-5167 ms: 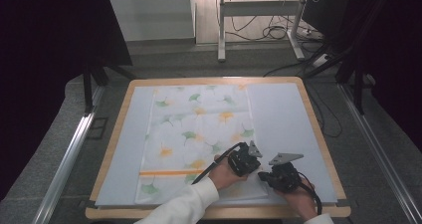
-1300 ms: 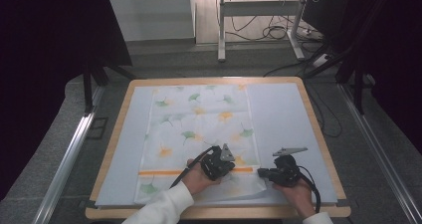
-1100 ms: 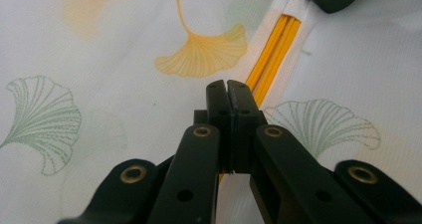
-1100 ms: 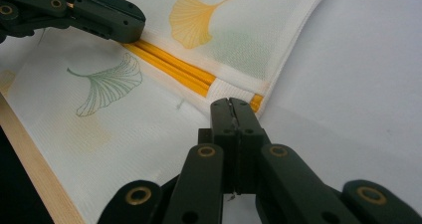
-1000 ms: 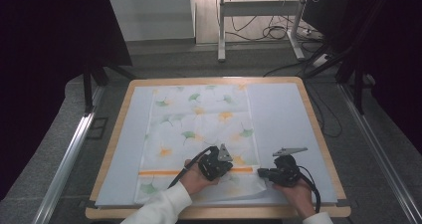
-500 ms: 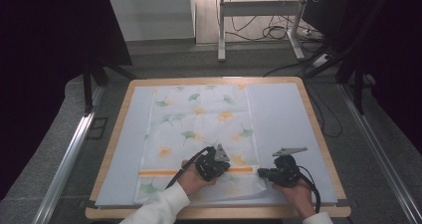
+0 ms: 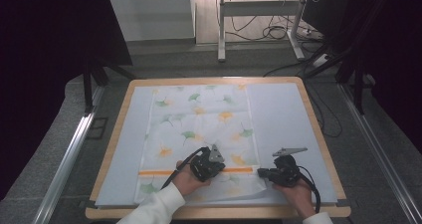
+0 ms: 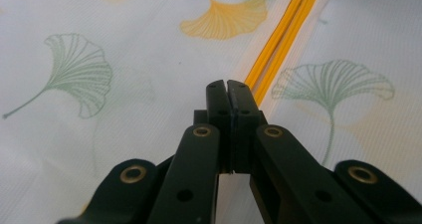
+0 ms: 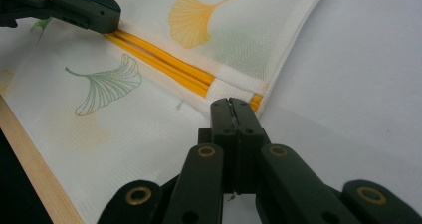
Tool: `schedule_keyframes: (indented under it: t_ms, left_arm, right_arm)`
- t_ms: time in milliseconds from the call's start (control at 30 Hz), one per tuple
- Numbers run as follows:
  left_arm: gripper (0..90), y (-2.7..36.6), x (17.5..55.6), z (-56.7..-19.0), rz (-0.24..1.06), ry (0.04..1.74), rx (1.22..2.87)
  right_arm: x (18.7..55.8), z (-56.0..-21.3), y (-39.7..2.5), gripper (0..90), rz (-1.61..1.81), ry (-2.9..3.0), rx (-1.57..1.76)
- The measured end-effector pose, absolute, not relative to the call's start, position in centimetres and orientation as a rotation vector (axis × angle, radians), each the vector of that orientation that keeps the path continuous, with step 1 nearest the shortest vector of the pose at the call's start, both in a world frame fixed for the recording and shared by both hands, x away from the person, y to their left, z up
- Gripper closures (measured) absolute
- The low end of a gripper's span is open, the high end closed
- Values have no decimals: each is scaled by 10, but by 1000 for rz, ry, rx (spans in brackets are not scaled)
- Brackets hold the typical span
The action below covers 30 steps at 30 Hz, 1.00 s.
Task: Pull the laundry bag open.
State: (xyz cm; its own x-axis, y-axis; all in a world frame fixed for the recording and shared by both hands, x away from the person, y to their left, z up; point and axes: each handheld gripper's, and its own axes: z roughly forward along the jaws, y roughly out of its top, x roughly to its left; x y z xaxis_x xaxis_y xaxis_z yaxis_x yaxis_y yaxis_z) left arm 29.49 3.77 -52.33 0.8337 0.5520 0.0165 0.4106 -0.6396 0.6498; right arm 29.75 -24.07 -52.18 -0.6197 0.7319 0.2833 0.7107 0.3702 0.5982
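I am looking down at the near edge of the wooden-rimmed table [image 7: 318, 134], where my left gripper [image 7: 208, 165] and right gripper [image 7: 266, 173] are both working low over the white fabric cloth printed with green and orange ginkgo leaves [image 7: 204, 124]. The cloth is lying flat with its long axis running away from me, its near hem folded back along an orange stripe [image 7: 239, 169] that is crossing it sideways. My left gripper [image 8: 228, 92] is showing its jaws pressed together, resting on the cloth just beside the stripe [image 8: 278, 40]; I cannot tell whether any fabric is caught between them. My right gripper [image 9: 231, 109] is also clenched, sitting at the cloth's right edge near the stripe's end [image 9: 164, 59]. To the right, bare pale-blue table covering [image 7: 283, 114] is leaving open room; farther off, the cloth's far end is nearing the table's far rim.
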Motion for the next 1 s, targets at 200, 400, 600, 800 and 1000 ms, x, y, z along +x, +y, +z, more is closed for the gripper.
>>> schedule_keyframes:
  t_ms: [200, 400, 600, 800, 1000]
  left_arm:
    - [900, 44, 294, -523, 277, 713, 2355]
    - [900, 49, 293, -523, 279, 724, 2355]
    - [900, 56, 292, -523, 280, 741, 2351]
    - [900, 60, 292, -523, 279, 749, 2353]
    - [900, 63, 291, -523, 279, 756, 2352]
  right_arm:
    - [297, -522, -241, 893, 1100, 2575, 1357]
    - [297, -522, -241, 893, 1100, 2573, 1358]
    - [297, -522, -241, 893, 1100, 2573, 1358]
    - [297, -522, -241, 893, 1101, 2573, 1358]
    - [297, -522, -241, 893, 1101, 2574, 1357]
